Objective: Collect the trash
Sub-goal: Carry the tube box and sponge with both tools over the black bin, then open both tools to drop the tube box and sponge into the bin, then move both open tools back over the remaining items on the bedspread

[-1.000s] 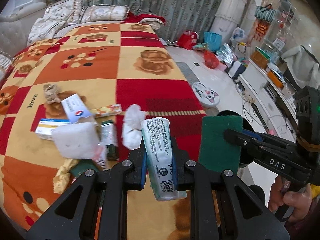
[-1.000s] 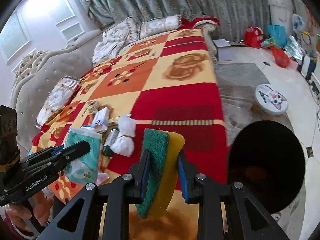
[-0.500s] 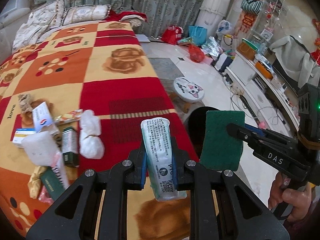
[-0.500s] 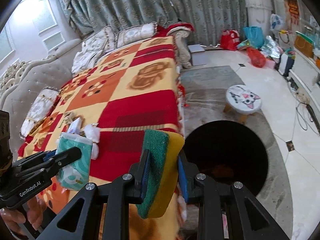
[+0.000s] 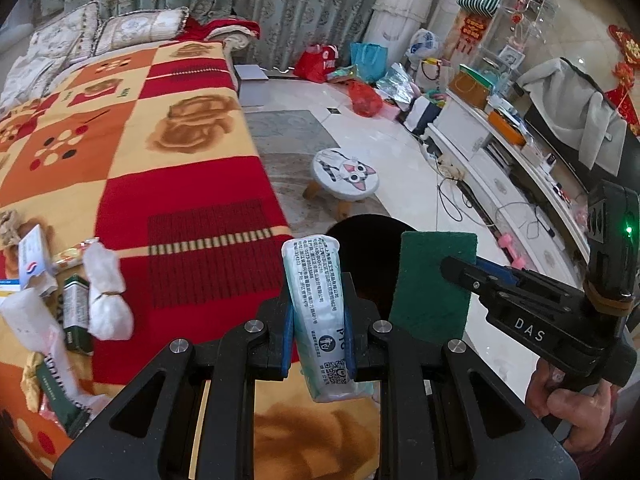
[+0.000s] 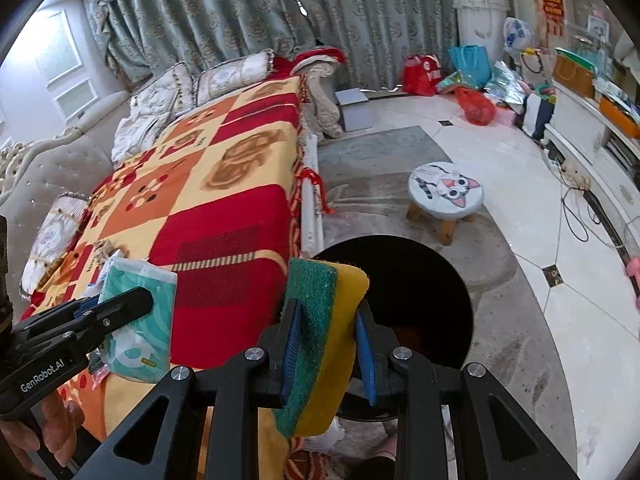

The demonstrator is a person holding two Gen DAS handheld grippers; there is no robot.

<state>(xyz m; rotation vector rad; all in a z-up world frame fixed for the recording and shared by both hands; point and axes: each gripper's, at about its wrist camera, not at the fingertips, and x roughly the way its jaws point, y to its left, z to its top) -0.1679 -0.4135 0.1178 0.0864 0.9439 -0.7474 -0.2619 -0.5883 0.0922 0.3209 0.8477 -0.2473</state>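
The left gripper (image 5: 316, 338) is clamping a tissue packet (image 5: 316, 312); the right gripper (image 6: 328, 354) is pinching a sponge (image 6: 320, 336), both nearing the black bin (image 6: 420, 300). Neither is dropped yet; wrappers and a tissue wad (image 5: 105, 296) are lying uncollected on the bed blanket (image 5: 160, 184).

Bed (image 6: 224, 184): covered by a red, orange and yellow checked blanket; pillows (image 6: 224, 76) at its head.
Curtains (image 6: 320, 12): grey-green, patterned, drawn.
Floor (image 6: 500, 168): pale glossy tile, with a grey rug (image 6: 372, 152).
Stool (image 6: 445, 192): low, cat-face top.
Cabinet (image 5: 492, 160): white, low, cluttered.
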